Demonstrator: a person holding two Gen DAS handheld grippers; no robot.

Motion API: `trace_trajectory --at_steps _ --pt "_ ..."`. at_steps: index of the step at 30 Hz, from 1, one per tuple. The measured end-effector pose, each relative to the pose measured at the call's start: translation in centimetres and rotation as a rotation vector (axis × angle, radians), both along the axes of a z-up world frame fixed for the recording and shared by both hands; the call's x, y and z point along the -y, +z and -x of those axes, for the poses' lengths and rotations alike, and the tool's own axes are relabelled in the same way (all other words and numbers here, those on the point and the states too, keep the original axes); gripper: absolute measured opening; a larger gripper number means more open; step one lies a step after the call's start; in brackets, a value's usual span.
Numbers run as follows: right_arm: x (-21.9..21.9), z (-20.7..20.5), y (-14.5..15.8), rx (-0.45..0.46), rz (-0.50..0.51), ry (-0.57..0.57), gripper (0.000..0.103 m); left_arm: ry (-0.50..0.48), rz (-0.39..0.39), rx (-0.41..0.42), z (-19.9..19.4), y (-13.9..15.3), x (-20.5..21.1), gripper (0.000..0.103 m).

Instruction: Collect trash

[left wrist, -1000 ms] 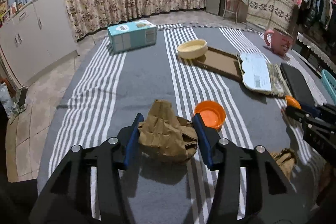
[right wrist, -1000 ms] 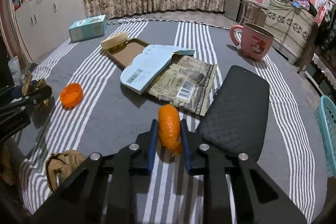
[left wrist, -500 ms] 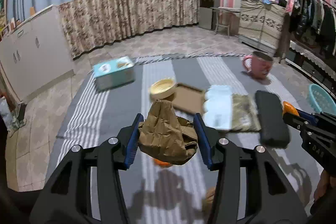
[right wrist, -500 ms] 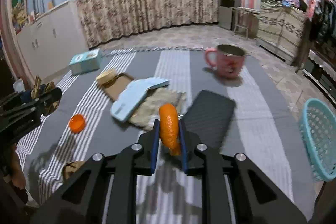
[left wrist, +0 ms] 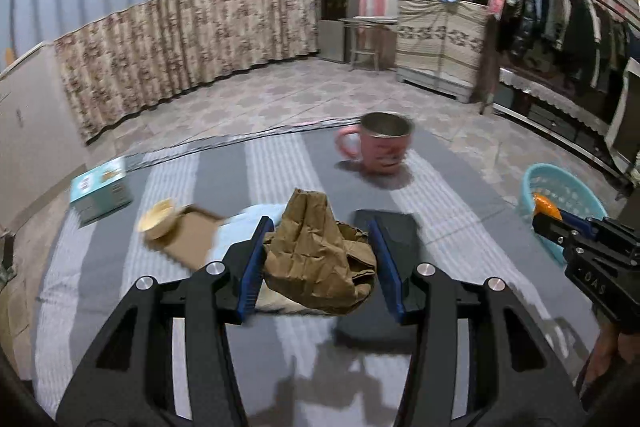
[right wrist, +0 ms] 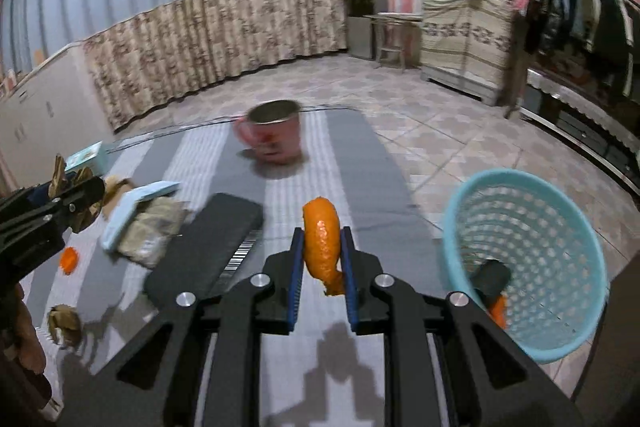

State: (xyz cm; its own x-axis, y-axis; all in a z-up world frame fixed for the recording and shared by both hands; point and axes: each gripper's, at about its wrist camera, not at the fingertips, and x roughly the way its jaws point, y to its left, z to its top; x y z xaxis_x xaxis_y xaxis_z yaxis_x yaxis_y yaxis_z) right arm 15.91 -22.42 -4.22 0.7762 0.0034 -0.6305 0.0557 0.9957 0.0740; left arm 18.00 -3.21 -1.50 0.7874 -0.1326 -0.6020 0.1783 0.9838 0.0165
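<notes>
Both grippers swung toward basket [right wrist: 520,259] since earlier.
L gripper [left wrist: 320,259] jaws clamp paper wad [left wrist: 316,259]; R gripper [right wrist: 322,267] jaws pinch orange peel [right wrist: 322,243].

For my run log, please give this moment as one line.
left tongs: shut on crumpled brown paper | right tongs: shut on orange peel | blue basket: right of peel, holds trash

The pink mug [left wrist: 380,147] is smeared by motion blur, its printed design unreadable; the teal box [left wrist: 101,195] and cream bowl [left wrist: 158,225] blur too; the crumpled brown paper [left wrist: 318,255] hides most of the light blue booklet [left wrist: 244,227]; a dark object [right wrist: 491,277] inside the blue basket [right wrist: 524,267] cannot be identified.
</notes>
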Motion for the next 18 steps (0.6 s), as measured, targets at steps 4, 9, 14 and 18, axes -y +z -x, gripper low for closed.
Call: trace_trajectory --at_steps 4,9,14,18 --pt "4.7 0.5 0.0 0.007 0.021 -0.069 0.018 -0.061 0.003 0.007 -0.9 -0.1 5.2 0.048" --pt "11.0 1.2 -0.3 0.026 0.051 -0.174 0.018 -0.145 0.004 0.011 -1.6 -1.1 12.1 0.048" --pt "16.7 1.5 -0.5 0.029 0.022 -0.265 0.018 -0.214 0.005 0.005 -2.2 -2.2 17.4 0.048" --pt "19.4 1.7 0.1 0.043 0.035 -0.293 0.018 -0.265 0.027 0.004 -2.7 -2.5 21.1 0.048"
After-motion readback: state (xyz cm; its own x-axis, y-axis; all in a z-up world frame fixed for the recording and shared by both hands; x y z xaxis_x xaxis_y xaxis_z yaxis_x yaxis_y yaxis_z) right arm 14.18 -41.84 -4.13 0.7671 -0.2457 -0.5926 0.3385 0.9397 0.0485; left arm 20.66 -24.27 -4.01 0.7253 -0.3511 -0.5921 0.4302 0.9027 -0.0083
